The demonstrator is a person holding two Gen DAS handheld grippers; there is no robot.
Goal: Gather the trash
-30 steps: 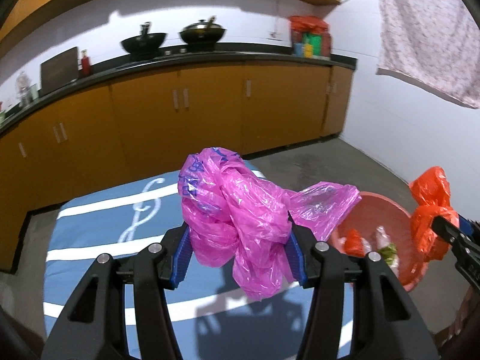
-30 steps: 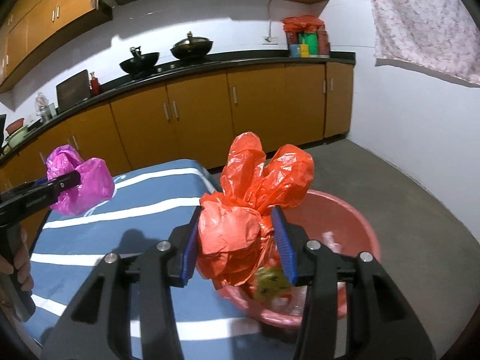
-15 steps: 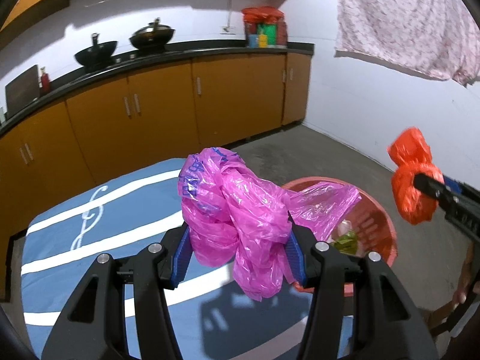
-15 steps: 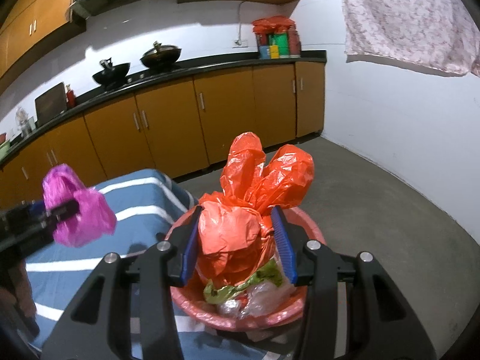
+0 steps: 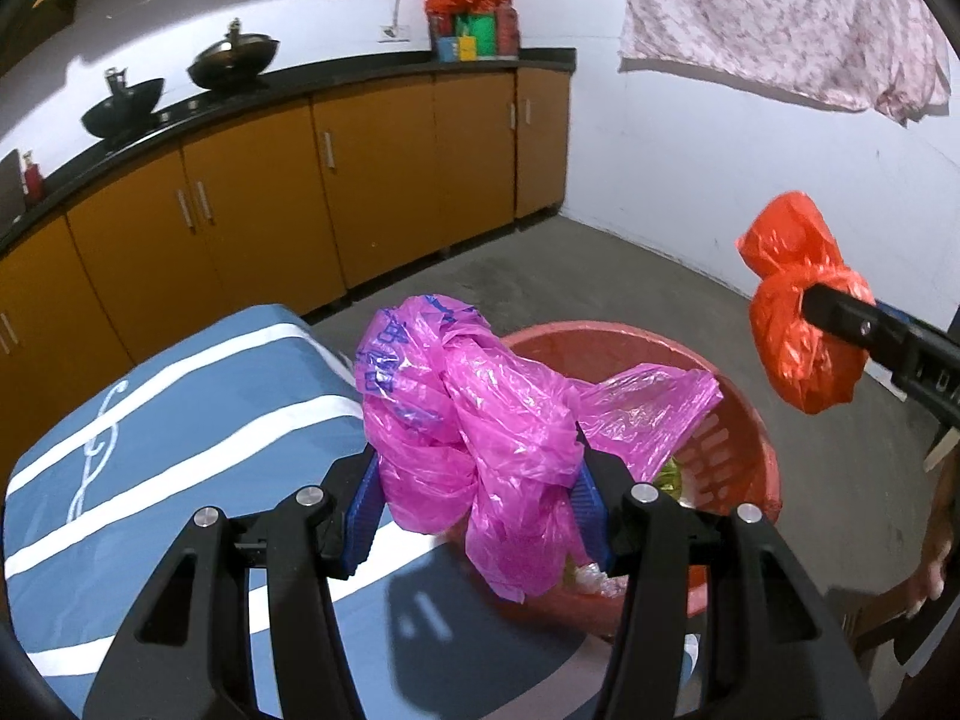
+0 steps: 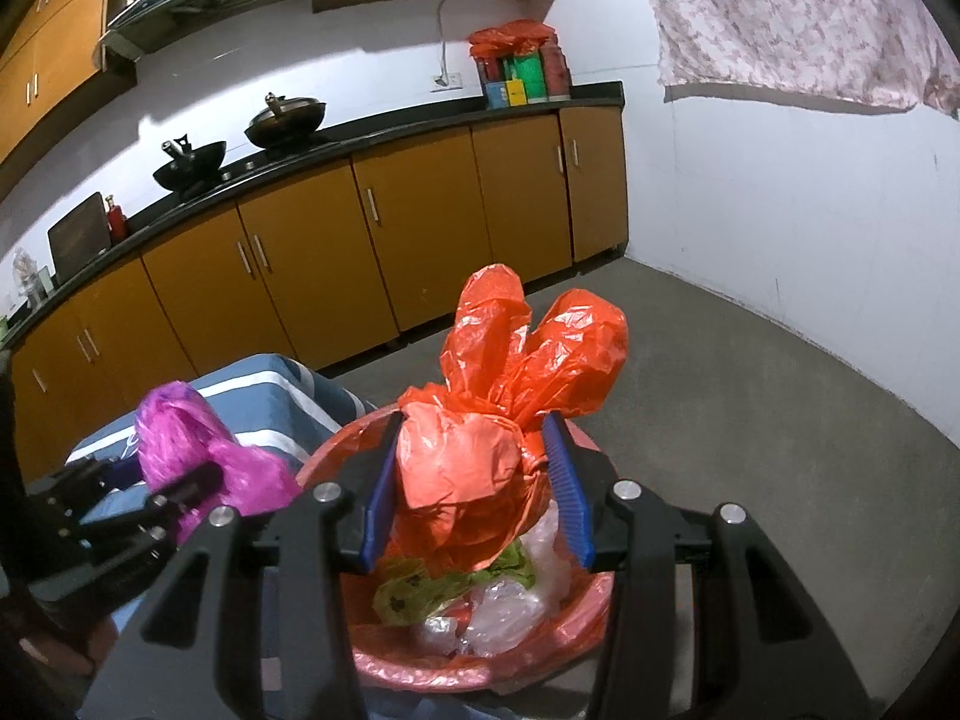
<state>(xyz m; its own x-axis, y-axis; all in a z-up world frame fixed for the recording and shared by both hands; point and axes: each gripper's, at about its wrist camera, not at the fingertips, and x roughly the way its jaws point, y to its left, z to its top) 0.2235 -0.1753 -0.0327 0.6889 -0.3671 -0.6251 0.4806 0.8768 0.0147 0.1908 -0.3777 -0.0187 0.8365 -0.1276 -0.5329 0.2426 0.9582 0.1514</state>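
Observation:
My left gripper [image 5: 477, 495] is shut on a crumpled pink plastic bag [image 5: 480, 420] and holds it over the near rim of a red basin [image 5: 750, 414]. My right gripper [image 6: 474, 480] is shut on a knotted orange plastic bag [image 6: 498, 420] and holds it above the same basin [image 6: 576, 636]. The basin holds green and clear plastic scraps [image 6: 468, 594]. The orange bag also shows in the left wrist view [image 5: 798, 312] at the right. The pink bag shows in the right wrist view [image 6: 198, 444] at the left.
The basin stands at the edge of a blue cloth with white stripes [image 5: 180, 420]. Orange cabinets under a black counter [image 5: 372, 180] run along the back wall. Woks [image 5: 234, 54] sit on the counter. A patterned cloth [image 5: 780, 18] hangs on the right wall. The floor [image 6: 750, 420] is grey concrete.
Both grippers have swung right with their bags, from over the blue cloth to over the red basin. Both stay shut on their bags.

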